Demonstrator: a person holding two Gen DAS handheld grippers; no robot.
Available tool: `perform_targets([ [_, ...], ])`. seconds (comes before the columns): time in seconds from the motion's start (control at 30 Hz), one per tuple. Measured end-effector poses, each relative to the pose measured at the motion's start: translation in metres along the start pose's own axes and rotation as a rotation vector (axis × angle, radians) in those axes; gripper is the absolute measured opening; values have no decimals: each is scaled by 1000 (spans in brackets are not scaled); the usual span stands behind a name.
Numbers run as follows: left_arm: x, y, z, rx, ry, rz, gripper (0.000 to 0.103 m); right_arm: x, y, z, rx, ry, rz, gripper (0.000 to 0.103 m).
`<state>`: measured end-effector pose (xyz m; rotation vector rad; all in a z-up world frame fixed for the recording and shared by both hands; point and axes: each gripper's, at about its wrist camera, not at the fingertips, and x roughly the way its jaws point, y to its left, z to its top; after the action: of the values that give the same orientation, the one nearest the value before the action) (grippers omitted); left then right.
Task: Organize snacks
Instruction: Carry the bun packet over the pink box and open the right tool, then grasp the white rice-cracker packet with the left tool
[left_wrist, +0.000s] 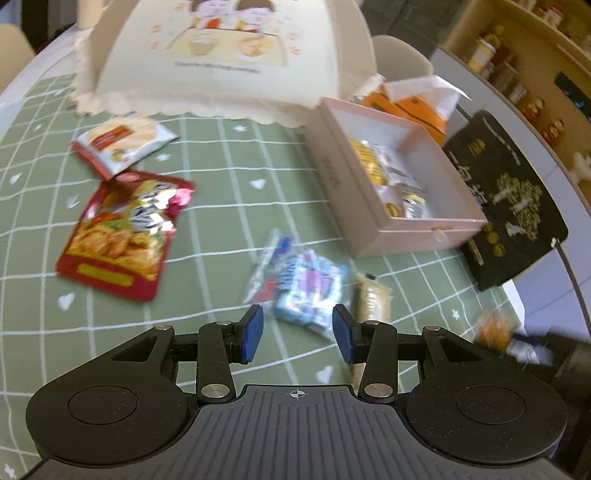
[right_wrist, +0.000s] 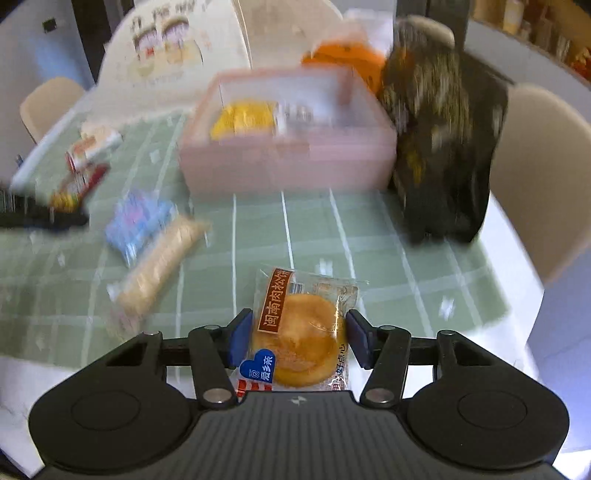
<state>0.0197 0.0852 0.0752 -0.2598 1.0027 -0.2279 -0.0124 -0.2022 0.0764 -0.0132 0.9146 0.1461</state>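
Observation:
My right gripper (right_wrist: 298, 341) is shut on a clear-wrapped round yellow pastry (right_wrist: 301, 338), held above the green checked tablecloth. An open pink box (right_wrist: 284, 162) with yellow and silver snacks inside stands ahead of it; it also shows in the left wrist view (left_wrist: 391, 225). My left gripper (left_wrist: 297, 332) is open and empty, just short of a blue and white snack packet (left_wrist: 306, 288). A beige biscuit roll (left_wrist: 373, 299) lies to that packet's right. A red chip bag (left_wrist: 118, 236) and a white and red packet (left_wrist: 123, 142) lie to the left.
A cream mesh food cover (left_wrist: 221, 55) stands at the back. An orange tissue box (left_wrist: 410, 107) sits behind the pink box. A black gift bag (left_wrist: 506, 199) stands to its right near the table edge. Cream chairs surround the table.

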Motion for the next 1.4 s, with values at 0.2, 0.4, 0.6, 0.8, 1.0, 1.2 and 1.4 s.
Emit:
perform_targets([
  [0.2, -8, 30, 3, -39, -31, -6, 46, 6, 2, 113, -14, -160, -58, 54],
  [0.4, -3, 68, 24, -41, -51, 22, 46, 93, -2, 190, 103, -31, -14, 54],
  [0.6, 2, 140, 90, -159, -132, 69, 46, 81, 47, 171, 20, -58, 27, 71],
  [0.8, 42, 200, 163, -192, -158, 80, 46, 54, 94, 123, 10, 7, 151, 75],
  [1.0, 89, 203, 178, -53, -84, 33, 46, 55, 126, 76, -65, 89, 92, 75],
  [1.2, 75, 156, 140, 126, -27, -24, 43, 69, 141, 59, -69, 130, 115, 75],
  [1.4, 59, 112, 95, 188, 25, -96, 42, 69, 156, 57, -93, 114, 175, 75],
])
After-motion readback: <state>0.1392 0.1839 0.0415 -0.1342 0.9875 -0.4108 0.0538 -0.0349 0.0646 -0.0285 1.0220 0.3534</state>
